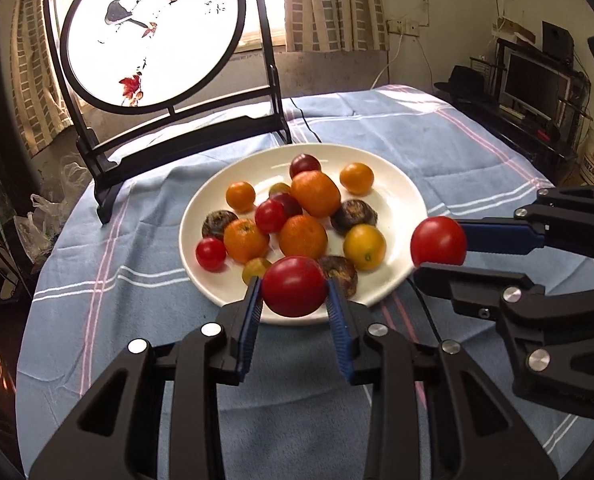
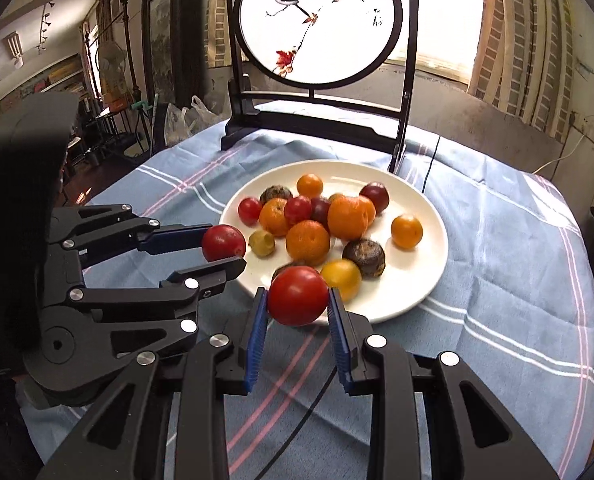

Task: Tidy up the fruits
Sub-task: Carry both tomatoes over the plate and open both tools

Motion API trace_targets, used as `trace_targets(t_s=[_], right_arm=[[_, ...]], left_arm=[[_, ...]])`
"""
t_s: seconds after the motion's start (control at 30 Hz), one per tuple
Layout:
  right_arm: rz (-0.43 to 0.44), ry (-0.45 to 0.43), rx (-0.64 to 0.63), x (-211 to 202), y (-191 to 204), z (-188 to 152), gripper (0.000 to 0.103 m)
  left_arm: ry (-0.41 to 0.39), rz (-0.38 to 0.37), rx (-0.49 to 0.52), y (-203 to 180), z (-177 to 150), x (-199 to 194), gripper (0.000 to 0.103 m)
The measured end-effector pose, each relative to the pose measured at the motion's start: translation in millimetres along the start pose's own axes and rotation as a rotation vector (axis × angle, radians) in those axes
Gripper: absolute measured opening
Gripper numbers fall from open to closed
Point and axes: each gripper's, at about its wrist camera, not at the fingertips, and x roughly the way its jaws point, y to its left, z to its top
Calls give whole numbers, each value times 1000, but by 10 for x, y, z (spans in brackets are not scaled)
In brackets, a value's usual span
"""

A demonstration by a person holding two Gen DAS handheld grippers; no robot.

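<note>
Left gripper (image 1: 295, 294): clamped on a red tomato (image 1: 294, 286), long axis crosswise between the pads
Right gripper (image 2: 297, 302): clamped on a second red tomato (image 2: 298, 295), roundish
Position: both above the near rim of the white plate (image 1: 201, 216)
Plate: oranges, tomatoes, dark fruits

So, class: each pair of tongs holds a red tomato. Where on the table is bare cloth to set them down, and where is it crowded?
Bare blue cloth lies right of the white plate, and between the plate and the near table edge. More lies left of the plate, below the bird screen's stand. The plate's middle is crowded with fruit.
</note>
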Motion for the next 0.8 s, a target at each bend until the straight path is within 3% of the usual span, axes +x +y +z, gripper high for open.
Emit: trace_targets(t_s=[0.17,0.33,0.77,0.8], right_arm=[[-17,-66,20,45,-117,367,30],[-36,-65,63,281,-289,615,30],[-70,22,161,913,-581,757,31],[-76,24,161,931,-587,766,37]], left_arm=[[-43,59,-40,200,347,141,32],[-51,102,-52,315,581,344,32],[12,109,-58,347,592,782,33],[12,111,-59,344,591,790,33]])
